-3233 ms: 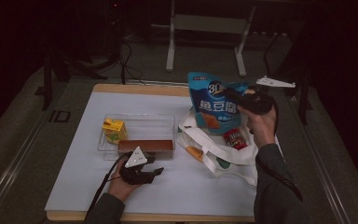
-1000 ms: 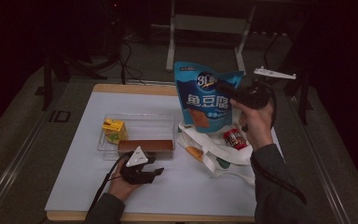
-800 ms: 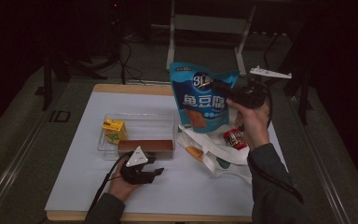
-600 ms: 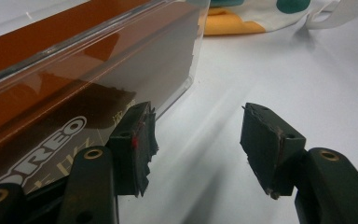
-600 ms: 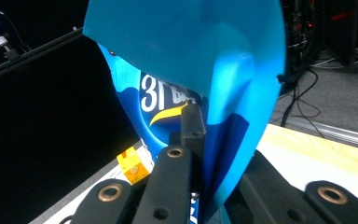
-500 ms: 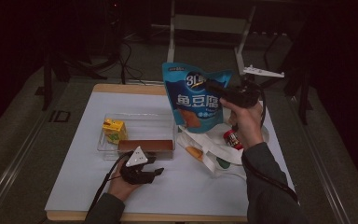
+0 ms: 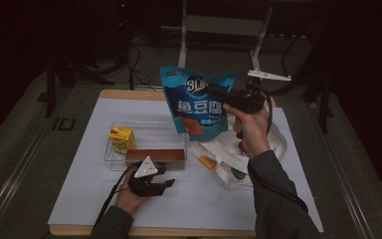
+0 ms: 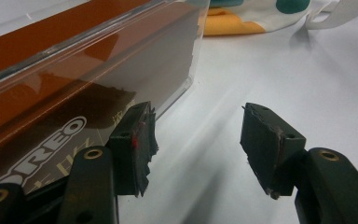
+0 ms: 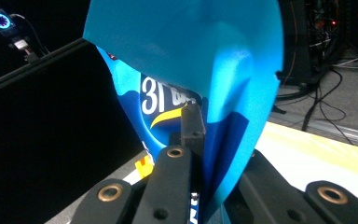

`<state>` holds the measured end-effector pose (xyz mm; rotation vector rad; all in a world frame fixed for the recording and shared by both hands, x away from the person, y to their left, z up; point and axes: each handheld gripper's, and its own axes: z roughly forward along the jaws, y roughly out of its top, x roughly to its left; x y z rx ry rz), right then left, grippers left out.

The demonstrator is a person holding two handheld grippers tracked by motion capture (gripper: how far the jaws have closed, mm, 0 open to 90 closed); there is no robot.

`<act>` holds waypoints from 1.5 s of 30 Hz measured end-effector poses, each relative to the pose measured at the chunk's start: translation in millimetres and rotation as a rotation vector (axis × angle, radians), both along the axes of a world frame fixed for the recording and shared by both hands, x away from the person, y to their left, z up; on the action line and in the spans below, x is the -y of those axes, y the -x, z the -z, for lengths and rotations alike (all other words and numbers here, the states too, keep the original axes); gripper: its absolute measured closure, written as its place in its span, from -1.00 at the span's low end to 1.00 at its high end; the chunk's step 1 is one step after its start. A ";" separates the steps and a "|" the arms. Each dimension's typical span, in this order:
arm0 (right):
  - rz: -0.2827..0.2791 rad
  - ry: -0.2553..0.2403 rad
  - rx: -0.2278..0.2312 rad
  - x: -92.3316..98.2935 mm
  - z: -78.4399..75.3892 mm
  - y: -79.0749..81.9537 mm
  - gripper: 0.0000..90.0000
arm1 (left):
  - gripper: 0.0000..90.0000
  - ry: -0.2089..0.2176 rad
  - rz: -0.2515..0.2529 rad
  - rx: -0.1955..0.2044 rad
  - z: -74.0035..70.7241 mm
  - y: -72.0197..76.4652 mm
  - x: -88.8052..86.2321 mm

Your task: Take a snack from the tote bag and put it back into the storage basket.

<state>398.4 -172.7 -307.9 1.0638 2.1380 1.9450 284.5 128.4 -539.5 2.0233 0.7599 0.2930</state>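
Your right gripper [image 7: 218,93] is clamped on the upper right edge of the blue snack bag [image 7: 195,104], and you hold that bag up in the air above the far middle of the table [image 7: 69,199], between the clear plastic bin [image 7: 113,155] and the white tote bag [image 7: 273,144]. In the right gripper view the blue film [image 9: 191,60] is pinched flat between the two black jaws, with the bag's white "31" print just above them. The bag hangs upright with its printed face toward you.

The clear plastic bin sits on the white table cover, left of centre. Inside it, a yellow juice carton [image 7: 120,139] stands at the left end, and a long brown box [image 7: 155,155] lies flat along the near wall. In the left gripper view, that brown box [image 8: 51,56] shows through the transparent wall, with pale lettering along its side.

The white tote bag lies slumped on the table under and beside your right forearm. Its mouth is open toward the bin; something red [image 7: 239,145] shows inside it, though too small to name. Orange and green spots mark its cloth.

Your left gripper [image 7: 165,183] rests on the table just in front of the bin, jaws parted with nothing between them. In its own view, the left pad [image 8: 135,144] sits just beside the bin's near wall.
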 end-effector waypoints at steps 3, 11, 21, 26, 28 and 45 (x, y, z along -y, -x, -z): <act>-0.005 -0.006 -0.003 -3.7 -0.4 0.3 1.00 | -0.03 -0.002 0.001 0.001 -0.1 0.0 -0.1; -0.028 -0.021 -0.007 -18.3 -1.6 -0.2 1.00 | -0.03 -0.001 0.002 0.001 -0.1 0.0 -0.1; -0.052 -0.044 -0.019 -44.1 0.7 -1.6 1.00 | -0.03 -0.002 0.001 0.002 -0.1 0.3 0.2; -0.061 -0.055 -0.022 -53.7 0.9 -3.0 1.00 | -0.03 -0.003 0.002 0.004 -0.1 0.4 0.2; -0.066 -0.063 -0.023 -58.3 1.9 -3.9 1.00 | -0.03 -0.003 0.002 0.004 -0.1 0.3 0.1; -0.082 -0.078 -0.046 -96.7 11.6 -15.0 1.00 | -0.03 -0.004 0.007 0.006 -0.3 0.8 0.4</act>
